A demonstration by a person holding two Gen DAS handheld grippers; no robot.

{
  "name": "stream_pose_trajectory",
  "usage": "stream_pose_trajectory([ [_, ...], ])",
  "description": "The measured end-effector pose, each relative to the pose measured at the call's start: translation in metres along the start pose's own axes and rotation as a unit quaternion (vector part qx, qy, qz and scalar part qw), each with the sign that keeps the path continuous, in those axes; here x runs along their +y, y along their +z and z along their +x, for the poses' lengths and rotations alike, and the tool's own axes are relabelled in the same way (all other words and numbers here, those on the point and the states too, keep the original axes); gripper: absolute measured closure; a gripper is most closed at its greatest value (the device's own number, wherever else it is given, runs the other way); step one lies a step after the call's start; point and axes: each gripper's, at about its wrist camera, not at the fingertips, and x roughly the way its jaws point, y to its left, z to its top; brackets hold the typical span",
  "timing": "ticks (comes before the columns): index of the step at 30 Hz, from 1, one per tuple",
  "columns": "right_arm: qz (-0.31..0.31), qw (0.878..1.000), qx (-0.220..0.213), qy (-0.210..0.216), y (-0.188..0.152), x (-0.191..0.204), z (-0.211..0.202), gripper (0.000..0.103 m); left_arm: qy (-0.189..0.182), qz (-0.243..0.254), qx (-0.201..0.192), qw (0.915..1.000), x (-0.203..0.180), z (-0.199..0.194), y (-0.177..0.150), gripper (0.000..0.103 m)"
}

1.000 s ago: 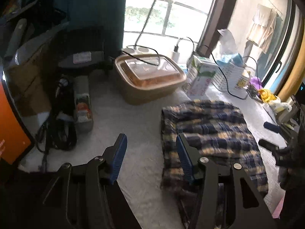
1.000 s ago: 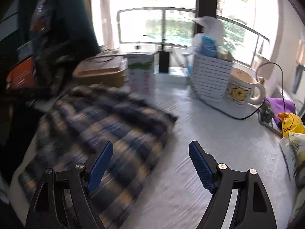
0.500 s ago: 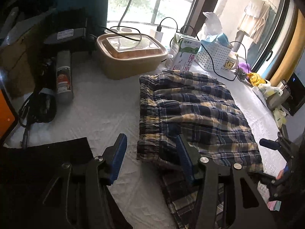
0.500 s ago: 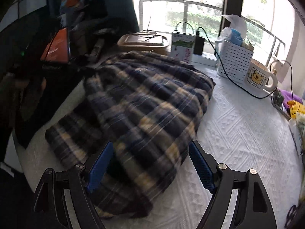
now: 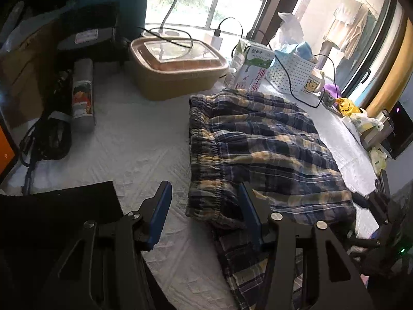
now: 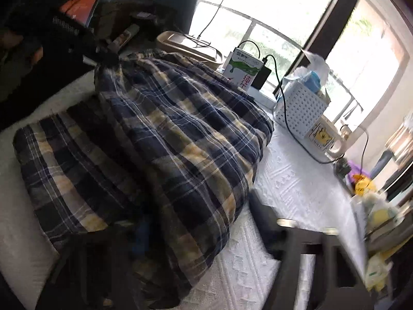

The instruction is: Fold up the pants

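Lying on the white textured tablecloth point(image 5: 144, 149): plaid pants point(image 5: 260, 149), folded over, upper layer draping across a lower layer, gathered elastic waistband point(image 5: 206, 160) facing left in the left wrist view. Sitting just beyond the pants toward the window: a tan lidded container point(image 5: 178, 67), a milk carton point(image 5: 251, 69), a white perforated basket point(image 5: 291, 73) and a yellow-printed mug point(image 5: 313, 84), with a black cable trailing over the basket. Lying well apart to the left: a spray can point(image 5: 82, 95) beside a tangle of black straps.

Hovering at the near waistband corner: left gripper point(image 5: 204, 217), jaws standing spread, one blue pad over bare cloth, the other at the fabric's edge, not pinching anything.

Reaching in at the pants' near edge: right gripper point(image 6: 198, 222), blurred in its own view, jaws having just been closing with the plaid fabric point(image 6: 180, 134) lying between them; pressing on the cloth or not, impossible to tell through the blur. Showing only as dark fingers at the right edge of the left wrist view.
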Motion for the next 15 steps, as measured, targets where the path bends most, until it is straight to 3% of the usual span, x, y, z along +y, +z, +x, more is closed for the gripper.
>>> stream_pose_trajectory([
  [1, 0.020, 1.000, -0.001, 0.008, -0.001, -0.006, 0.001, 0.075, -0.002, -0.003, 0.005, 1.0000, 0.000, 0.003, 0.000, 0.049],
  [4, 0.102, 0.993, 0.000, 0.053, -0.006, -0.031, 0.002, 0.085, -0.023, 0.003, 0.011, 0.9997, -0.007, 0.007, -0.001, 0.049],
  [8, 0.216, 0.969, 0.016, 0.117, -0.020, -0.067, 0.008, 0.087, -0.032, 0.017, 0.024, 0.9990, -0.019, 0.011, -0.007, 0.050],
  [15, 0.206, 0.970, 0.045, 0.121, -0.024, -0.068, 0.013, 0.087, -0.024, -0.004, 0.050, 0.9985, -0.014, 0.022, -0.019, 0.050],
])
